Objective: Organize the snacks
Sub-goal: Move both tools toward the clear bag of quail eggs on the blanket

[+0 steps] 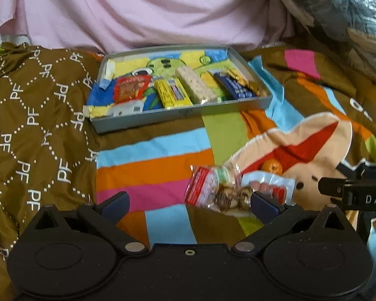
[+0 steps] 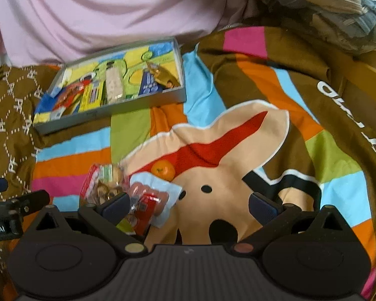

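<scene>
A grey tray point(image 1: 178, 117) point(image 2: 112, 111) lies on the striped cloth and holds several snacks: a red pack point(image 1: 130, 87), a yellow bar point(image 1: 171, 94), a pale cereal bar point(image 1: 195, 85) and a blue pack point(image 1: 235, 86). Nearer lie a clear bag of brown snacks point(image 1: 220, 190) point(image 2: 105, 183), a sausage pack point(image 1: 270, 185) point(image 2: 150, 198) and a small orange point(image 1: 272, 166) point(image 2: 163, 169). My left gripper point(image 1: 189, 204) is open, its right finger beside the clear bag. My right gripper point(image 2: 189, 204) is open, its left finger against the sausage pack.
A person in a pink top point(image 1: 143, 10) sits behind the tray. A brown patterned cloth point(image 1: 37, 125) covers the left. A crinkled dark plastic bag point(image 1: 351, 12) lies at the back right. The right gripper's body point(image 1: 353, 193) shows at the left view's right edge.
</scene>
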A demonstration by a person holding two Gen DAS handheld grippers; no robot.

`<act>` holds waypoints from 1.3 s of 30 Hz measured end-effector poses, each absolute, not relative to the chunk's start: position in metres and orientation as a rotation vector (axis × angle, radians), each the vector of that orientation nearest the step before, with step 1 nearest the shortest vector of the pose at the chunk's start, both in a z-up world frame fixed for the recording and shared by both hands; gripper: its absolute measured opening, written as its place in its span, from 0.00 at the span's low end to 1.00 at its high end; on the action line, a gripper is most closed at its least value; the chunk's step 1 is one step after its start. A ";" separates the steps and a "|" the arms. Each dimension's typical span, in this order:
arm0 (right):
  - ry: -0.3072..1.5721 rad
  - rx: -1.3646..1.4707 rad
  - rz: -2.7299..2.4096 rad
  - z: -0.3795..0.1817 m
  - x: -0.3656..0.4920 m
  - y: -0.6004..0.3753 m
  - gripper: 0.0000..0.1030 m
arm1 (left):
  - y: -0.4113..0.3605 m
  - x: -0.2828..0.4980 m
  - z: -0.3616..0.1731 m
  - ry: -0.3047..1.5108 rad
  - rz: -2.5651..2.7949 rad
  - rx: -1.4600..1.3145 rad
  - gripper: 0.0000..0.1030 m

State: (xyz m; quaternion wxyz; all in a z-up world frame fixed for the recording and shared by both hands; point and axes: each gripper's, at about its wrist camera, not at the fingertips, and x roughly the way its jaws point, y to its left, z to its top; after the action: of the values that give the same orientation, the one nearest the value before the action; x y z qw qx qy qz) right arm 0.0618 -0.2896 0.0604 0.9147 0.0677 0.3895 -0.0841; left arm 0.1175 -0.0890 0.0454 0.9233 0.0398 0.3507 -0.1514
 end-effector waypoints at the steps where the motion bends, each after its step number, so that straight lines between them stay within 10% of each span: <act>1: 0.812 0.135 -0.171 0.059 0.063 -0.289 1.00 | -0.090 0.118 0.043 0.729 -0.309 0.092 0.99; 17: 0.937 0.225 0.031 0.048 0.087 -0.309 1.00 | -0.094 0.130 0.020 0.814 -0.506 0.308 0.99; 39: 0.794 -0.525 0.391 -0.005 0.114 -0.219 0.93 | -0.075 0.193 0.001 0.878 -0.465 0.139 0.99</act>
State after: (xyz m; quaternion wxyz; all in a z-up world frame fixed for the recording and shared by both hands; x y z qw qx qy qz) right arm 0.1136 -0.2192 -0.0050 0.8706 -0.2509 0.3796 0.1872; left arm 0.1931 -0.0751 0.0012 0.8768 0.0666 0.4209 -0.2228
